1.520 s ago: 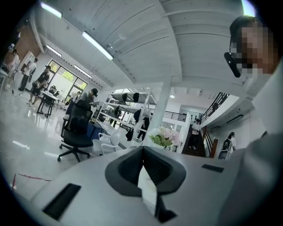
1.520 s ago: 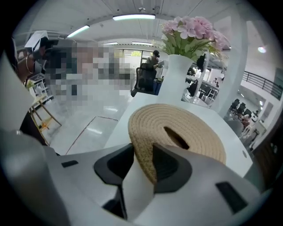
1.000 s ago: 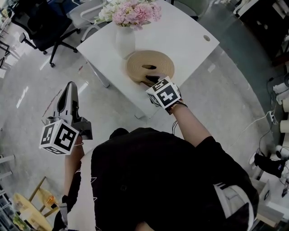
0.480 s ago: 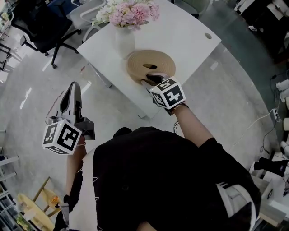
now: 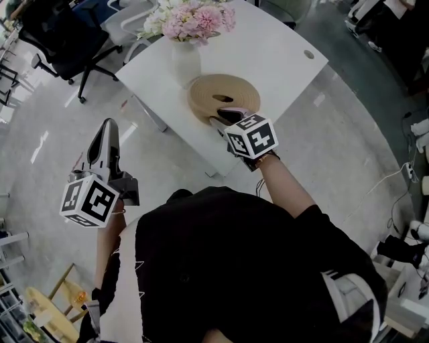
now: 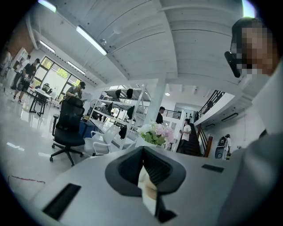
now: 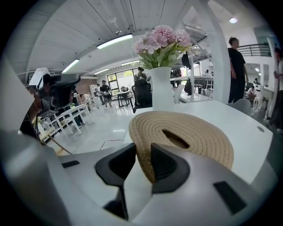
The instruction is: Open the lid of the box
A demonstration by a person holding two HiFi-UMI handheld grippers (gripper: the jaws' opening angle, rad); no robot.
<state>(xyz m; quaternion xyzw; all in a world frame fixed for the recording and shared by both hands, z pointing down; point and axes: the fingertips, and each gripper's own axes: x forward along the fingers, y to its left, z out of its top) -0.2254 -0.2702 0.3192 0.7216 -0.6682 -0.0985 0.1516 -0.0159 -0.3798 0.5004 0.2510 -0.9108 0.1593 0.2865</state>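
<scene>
A round woven rope box with its lid (image 5: 223, 94) sits near the front edge of the white table (image 5: 275, 47). My right gripper (image 5: 226, 119) reaches in from the front and is shut on the lid's near rim. In the right gripper view the coiled lid (image 7: 194, 137) fills the middle, and its edge is pinched between the dark pads of the right gripper (image 7: 143, 149). The lid has a slot in its top. My left gripper (image 5: 107, 128) hangs over the floor, left of the table, shut with nothing held. The left gripper (image 6: 143, 152) points towards the distant flowers.
A white vase (image 5: 186, 61) of pink flowers (image 5: 198, 17) stands on the table just behind the box. A black office chair (image 5: 57, 37) and white chairs are at the back left. Several people and shelving show far off in the left gripper view.
My right gripper has edged a little to the right and its jaws have narrowed onto the lid's rim. The left gripper has only drifted slightly.
</scene>
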